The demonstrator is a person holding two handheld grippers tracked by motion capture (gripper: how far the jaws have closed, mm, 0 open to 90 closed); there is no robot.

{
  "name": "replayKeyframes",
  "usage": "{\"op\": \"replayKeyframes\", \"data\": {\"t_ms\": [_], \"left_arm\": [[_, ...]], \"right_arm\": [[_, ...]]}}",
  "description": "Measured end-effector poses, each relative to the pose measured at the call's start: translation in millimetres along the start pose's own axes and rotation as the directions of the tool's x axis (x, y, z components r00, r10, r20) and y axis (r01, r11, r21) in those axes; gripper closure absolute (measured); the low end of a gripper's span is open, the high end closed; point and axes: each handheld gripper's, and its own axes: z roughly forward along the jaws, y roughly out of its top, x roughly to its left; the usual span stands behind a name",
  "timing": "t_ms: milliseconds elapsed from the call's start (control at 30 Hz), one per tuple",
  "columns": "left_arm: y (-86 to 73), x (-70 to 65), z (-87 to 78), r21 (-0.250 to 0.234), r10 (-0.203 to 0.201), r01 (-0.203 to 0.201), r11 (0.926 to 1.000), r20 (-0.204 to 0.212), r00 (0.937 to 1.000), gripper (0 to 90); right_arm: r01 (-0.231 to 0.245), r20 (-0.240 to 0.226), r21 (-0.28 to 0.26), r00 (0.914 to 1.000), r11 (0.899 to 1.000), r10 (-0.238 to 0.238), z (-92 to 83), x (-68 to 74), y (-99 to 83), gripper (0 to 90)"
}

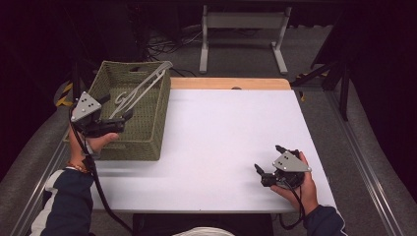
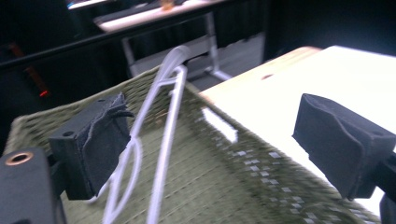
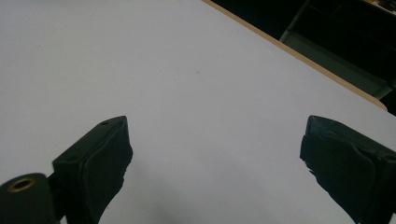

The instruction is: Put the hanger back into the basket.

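Left tool: level over woven green basket, released | white wire hanger: propped on basket's far rim | right tool: low on white bench, well right of basket, released

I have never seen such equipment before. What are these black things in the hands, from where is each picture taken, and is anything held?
A person holds one hand-held tool in each hand; each has two black padded jaws. The high view looks down from above on the white table. The other two views come from small cameras riding on each tool. The left tool is over a green woven basket, jaws open; a white clothes hanger lies inside, leaning on the rim, touching one pad at most, not clamped. The right tool rests low at the table, open, holding nothing.
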Motion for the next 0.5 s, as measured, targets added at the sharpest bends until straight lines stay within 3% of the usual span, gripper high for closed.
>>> {"op": "replayKeyframes", "data": {"t_ms": [133,500], "left_arm": [[-1.1,-10.8,-2.5,-0.035,0.016,-0.015,0.9993,0.029,0.9994,7.3],[-2.0,-42.1,-6.4,-0.077,0.066,-0.059,0.9953,0.097,0.9931,5.3]], "right_arm": [[-0.014,-0.003,-0.008,0.9999,1.000,0.014,-0.1,-1.6,-0.3,8.5],[-0.026,-0.009,-0.019,0.9996,0.999,0.026,-0.1,-1.4,0.4,8.4]]}}
